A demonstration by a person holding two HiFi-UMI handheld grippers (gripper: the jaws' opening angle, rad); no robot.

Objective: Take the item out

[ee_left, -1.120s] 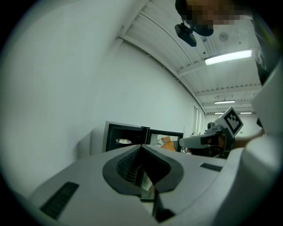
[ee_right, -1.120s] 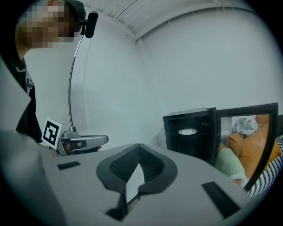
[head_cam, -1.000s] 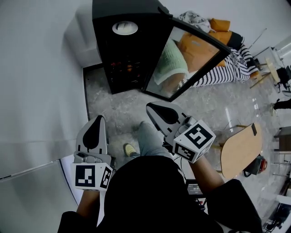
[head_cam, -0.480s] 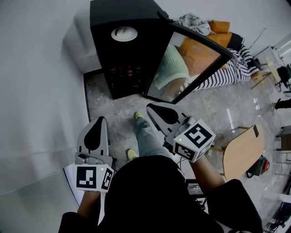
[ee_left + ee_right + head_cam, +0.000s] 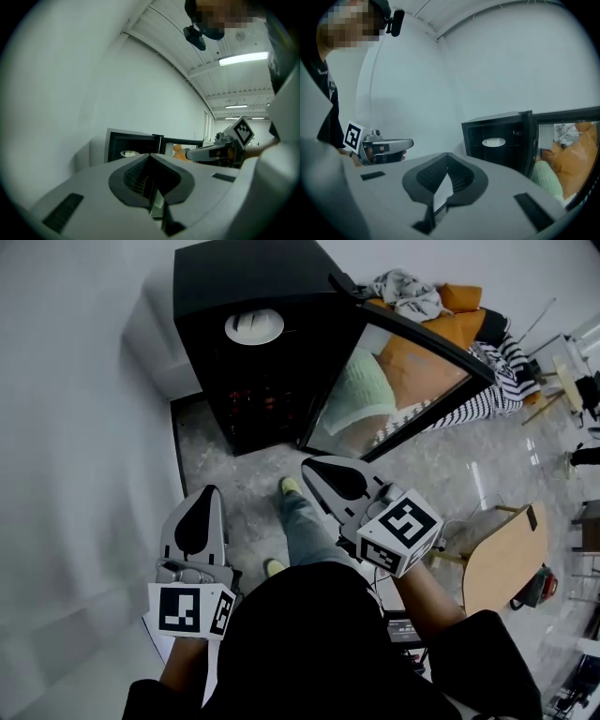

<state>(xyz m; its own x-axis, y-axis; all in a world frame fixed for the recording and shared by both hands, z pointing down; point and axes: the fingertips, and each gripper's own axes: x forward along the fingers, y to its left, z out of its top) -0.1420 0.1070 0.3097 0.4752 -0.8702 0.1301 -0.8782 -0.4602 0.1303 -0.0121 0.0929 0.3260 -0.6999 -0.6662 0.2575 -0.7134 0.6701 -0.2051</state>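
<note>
A black cabinet [image 5: 246, 277] stands on the floor ahead with its glass door [image 5: 412, 381] swung open to the right. A white round item [image 5: 254, 326] lies on its upper shelf; it also shows as the white item [image 5: 493, 141] and the white item [image 5: 127, 153]. My left gripper [image 5: 206, 493] is low at the left, shut and empty, well short of the cabinet. My right gripper [image 5: 309, 463] is held a little further forward, shut with nothing in it. Neither the left gripper [image 5: 150, 157] nor the right gripper [image 5: 447, 157] touches anything.
A white wall [image 5: 75, 427] runs along the left. Behind the open door lies a sofa [image 5: 459, 320] with orange cushions and a striped cloth. A wooden chair seat [image 5: 497, 554] stands at the right. The person's foot [image 5: 291, 487] is on the marble floor.
The person's leg has stepped forward toward the cabinet and the view has shifted a little. Both grippers stay shut at about the same place in the view.
</note>
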